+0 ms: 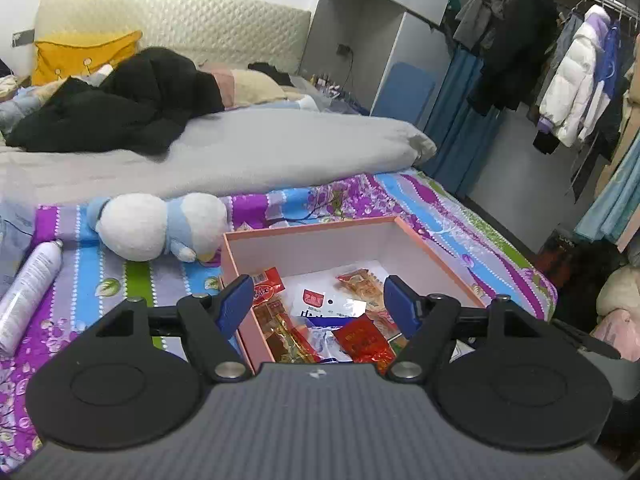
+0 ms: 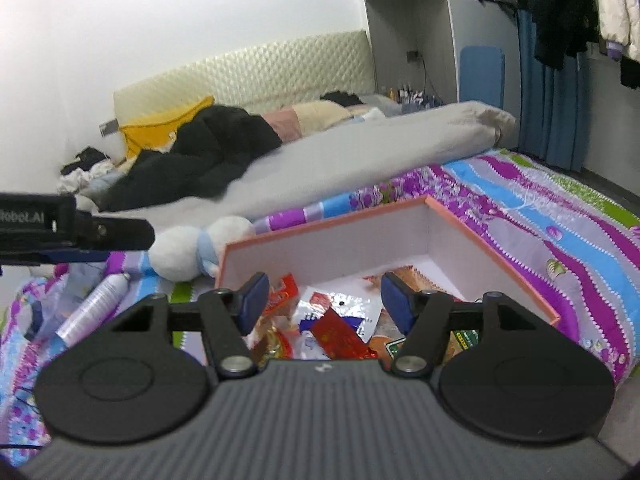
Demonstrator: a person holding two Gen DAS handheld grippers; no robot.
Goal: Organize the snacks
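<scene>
Several snack packets lie loose on the floor of the pink box, which sits at lower centre of both views on the striped floral bedspread. Among them are red foil packs, clear-wrapped brown pieces and a white pouch with a red square label; all are inside the box walls, none seen on the bedspread outside it.

Left gripper: jaws stand well apart, nothing between the blue pads, hanging above the near edge of the box. Right gripper: jaws likewise apart and empty, above the same box; the dark body of the other tool shows at mid left of that view.

Judgement: collection appears largely complete. The packets lie jumbled and overlapping, so neat arrangement, if required, is not yet done. No lid is in view.

Non-task items beside the box: a white and blue plush toy and a pale spray can at lower left.

Writing: packet print is too small to read. The tool at mid left of the right view bears a partly cut-off word ending "obot.AI".
</scene>
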